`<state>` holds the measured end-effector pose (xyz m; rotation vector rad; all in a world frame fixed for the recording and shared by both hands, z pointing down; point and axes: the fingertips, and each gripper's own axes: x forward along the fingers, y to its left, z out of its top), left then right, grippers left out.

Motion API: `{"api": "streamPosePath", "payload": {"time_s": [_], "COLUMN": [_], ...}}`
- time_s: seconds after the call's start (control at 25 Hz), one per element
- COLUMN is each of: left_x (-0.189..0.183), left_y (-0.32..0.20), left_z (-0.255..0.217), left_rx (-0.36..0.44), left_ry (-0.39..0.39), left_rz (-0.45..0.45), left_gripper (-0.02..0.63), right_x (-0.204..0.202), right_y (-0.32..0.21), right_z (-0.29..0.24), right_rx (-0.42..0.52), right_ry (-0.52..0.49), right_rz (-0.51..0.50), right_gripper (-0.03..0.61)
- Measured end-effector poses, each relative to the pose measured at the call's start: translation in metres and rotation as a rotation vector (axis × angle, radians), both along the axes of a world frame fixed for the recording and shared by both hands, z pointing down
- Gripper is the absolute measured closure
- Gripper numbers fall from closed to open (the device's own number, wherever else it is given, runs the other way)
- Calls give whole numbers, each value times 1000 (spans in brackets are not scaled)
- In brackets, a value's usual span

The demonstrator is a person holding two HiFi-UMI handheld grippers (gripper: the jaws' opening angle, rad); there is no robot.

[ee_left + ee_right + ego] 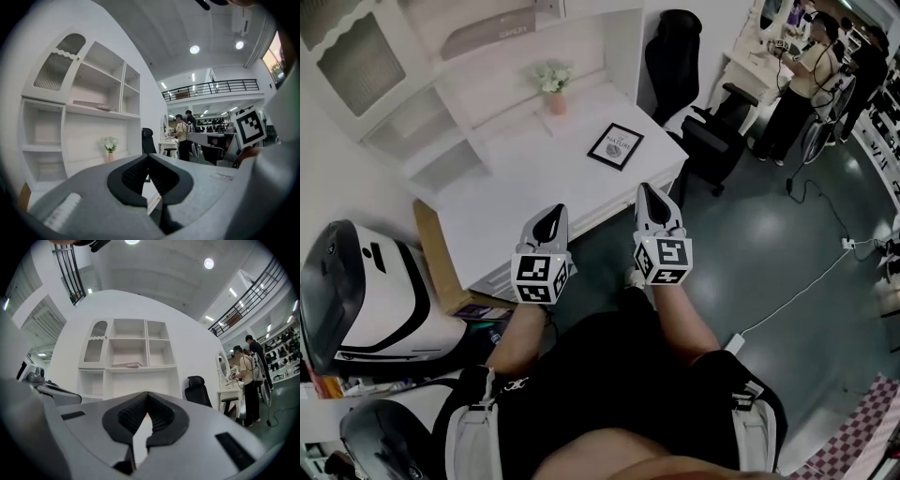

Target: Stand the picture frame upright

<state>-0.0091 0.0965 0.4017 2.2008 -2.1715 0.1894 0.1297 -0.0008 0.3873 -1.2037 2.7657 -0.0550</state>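
Short of the frame [615, 146], which lies flat on the bench [516, 178], my right gripper [650, 195] is nearer than my left gripper [551, 220]. Both sets of jaws are closed tight and hold nothing.

Black picture frame [615, 146] lies flat on white desk [525, 187].

On your side of the white desk [516, 202], your left gripper [552, 217] and right gripper [650, 195] have pale grey shells that taper to dark tips. Each carries a cube [540, 277] printed with black-and-white square markers. Black ribbed pads [134, 174] line the insides. Farther from the desk, you wear a black top [600, 366] and pale grey straps [474, 429] with buckles at the hips.
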Motion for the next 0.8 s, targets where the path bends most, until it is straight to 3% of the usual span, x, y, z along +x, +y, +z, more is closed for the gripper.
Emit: {"api": "streamPosePath", "payload": {"time_s": [0.8], "left_x": [-50], "left_y": [-295], "left_z": [-18], "left_rx": [-8], "left_ry": [11], "left_rz": [-80], "left_gripper": [597], "right_x": [-46], "right_y": [-299], "right_z": [-9], "right_rx": [-15], "right_ry": [51], "right_rz": [-78], "right_gripper": [577]}}
